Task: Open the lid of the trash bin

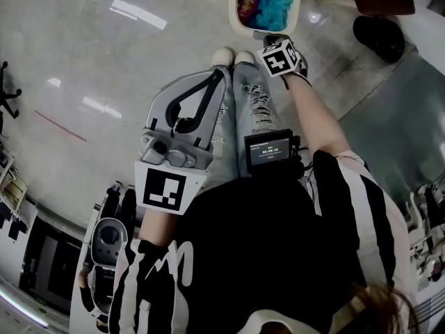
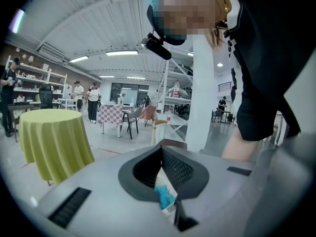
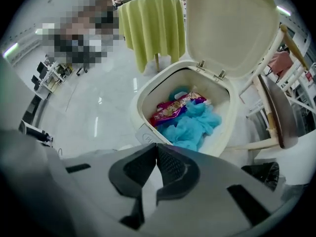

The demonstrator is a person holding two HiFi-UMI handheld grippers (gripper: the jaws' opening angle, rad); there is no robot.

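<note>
- Your left tongs (image 2: 161,148) are closed, tips meeting with nothing held. Your right tongs (image 3: 157,145) are the same: pads touching at the tip, empty.
- The bin (image 3: 141,98) sits straight ahead of the right tongs, its front rim just past their tips. The lid (image 3: 229,28) stands raised on its hinges at the far side, so the opening looks done. The left tongs hang well short of the bin, by your knee.
- Likeliest slip: the lid dropping shut. It stands near upright, with nothing seen holding it there, so a knock on the rim from the right tongs could tip it forward.
- The bin looks light, so a push from the closed tips may slide or rock it.
- If the right tongs dip past the rim, they could snag the blue cloth (image 3: 195,125) or the wrapper (image 3: 170,110) and drag it out.
- A chair (image 3: 276,112) stands just right of the bin, so a wide swing of the right tongs could clip it.
- The floor (image 1: 104,40) is pale, smooth and glossy, and throws back the ceiling lights; it will give the bin little grip.
- You are in a large open hall. A yellow-draped table (image 3: 150,23) stands beyond the bin from the right tongs. The left tongs face more tables, chairs, a white column (image 2: 205,93) and people well off.
</note>
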